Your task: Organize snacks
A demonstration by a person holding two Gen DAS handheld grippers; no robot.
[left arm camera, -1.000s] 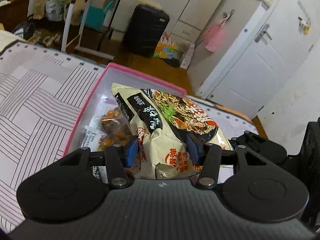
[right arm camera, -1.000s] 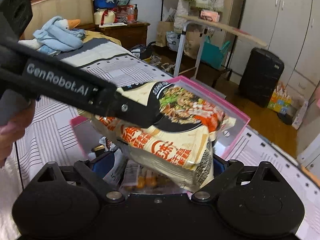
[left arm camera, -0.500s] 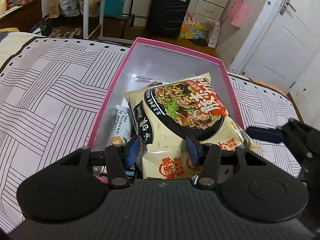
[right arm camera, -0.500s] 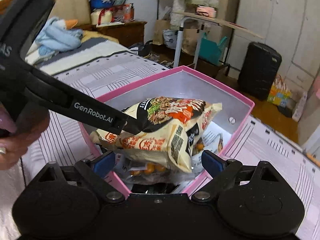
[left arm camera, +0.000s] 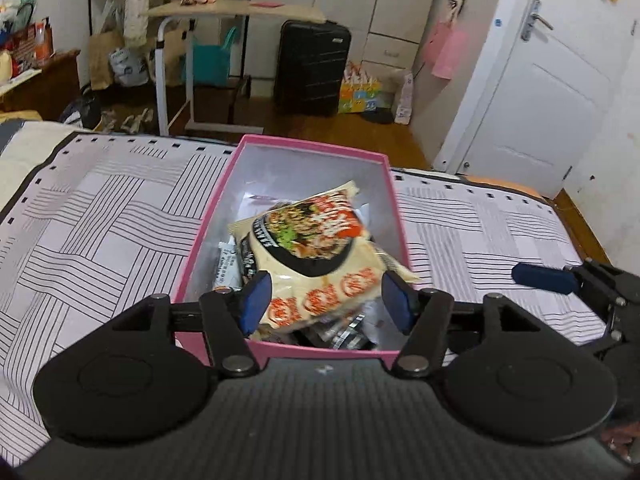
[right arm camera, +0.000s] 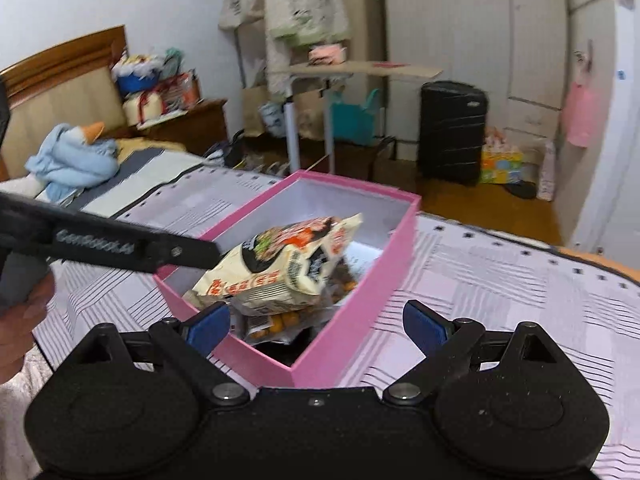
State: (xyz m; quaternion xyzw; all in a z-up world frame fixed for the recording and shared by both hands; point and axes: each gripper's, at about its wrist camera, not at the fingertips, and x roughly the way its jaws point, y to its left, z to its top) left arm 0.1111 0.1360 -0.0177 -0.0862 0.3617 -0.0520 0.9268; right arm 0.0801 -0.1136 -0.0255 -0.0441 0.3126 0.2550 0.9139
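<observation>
A cream instant-noodle packet [left arm camera: 320, 256] lies tilted on top of other snack bags inside the pink box [left arm camera: 312, 152] on the bed. My left gripper [left arm camera: 326, 300] hovers over the box's near end. Its jaws are opening, and the packet sits between and beyond the blue pads without being pressed. In the right wrist view one of the left gripper's black fingers [right arm camera: 120, 244] ends just beside the noodle packet [right arm camera: 280, 264]. My right gripper [right arm camera: 316, 328] stands open above the near corner of the pink box [right arm camera: 352, 332], holding nothing. An orange snack bag [right arm camera: 280, 322] lies under the noodles.
The box rests on a striped bedspread [left arm camera: 100, 216]. A blue cloth bundle [right arm camera: 72, 160] lies near the headboard. Beyond the bed's foot stand a folding table [left arm camera: 236, 12], a black suitcase [left arm camera: 314, 68] and a white door [left arm camera: 560, 92]. A hand [right arm camera: 20, 320] shows at the left.
The left gripper, shut on the noodle packet before, carried it over the box, then widened its jaws and drew back. The packet now rests in the box. The right gripper also pulled back.
</observation>
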